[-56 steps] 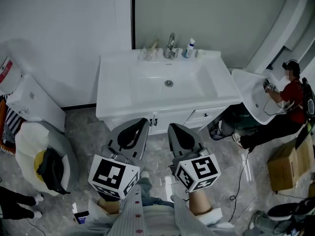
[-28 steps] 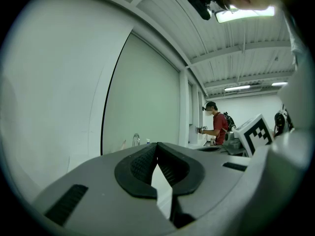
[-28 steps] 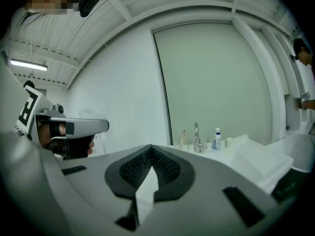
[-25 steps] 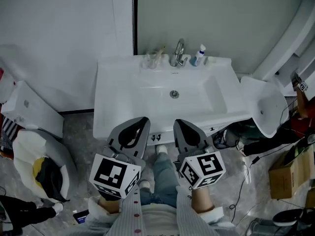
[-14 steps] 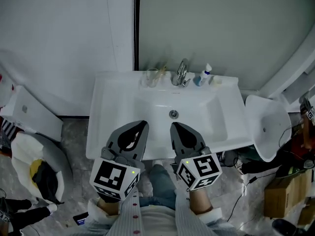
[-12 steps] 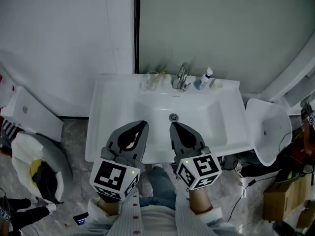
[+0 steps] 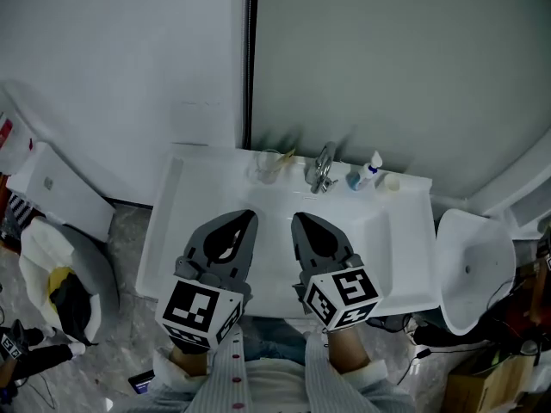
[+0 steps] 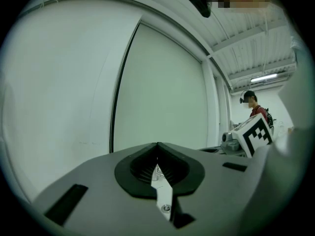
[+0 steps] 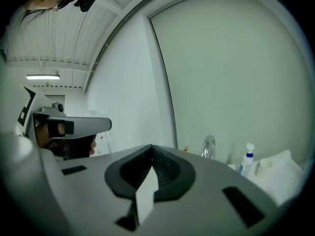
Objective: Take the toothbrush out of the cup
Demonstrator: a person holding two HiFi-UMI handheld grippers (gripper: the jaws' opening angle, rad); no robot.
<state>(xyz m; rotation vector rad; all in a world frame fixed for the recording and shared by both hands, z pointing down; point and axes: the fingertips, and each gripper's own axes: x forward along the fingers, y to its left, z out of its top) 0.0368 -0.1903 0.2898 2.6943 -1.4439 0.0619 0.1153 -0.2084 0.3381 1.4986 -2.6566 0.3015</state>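
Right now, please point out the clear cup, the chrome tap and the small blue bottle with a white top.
clear cup point(image 7: 269, 168), head view: its wall.
chrome tap point(image 7: 324, 165), head view: its spout.
small blue bottle with a white top point(image 9: 245, 164), right gripper view: its body.

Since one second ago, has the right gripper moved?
Yes: the right gripper has advanced farther over the sink, toward the faucet.
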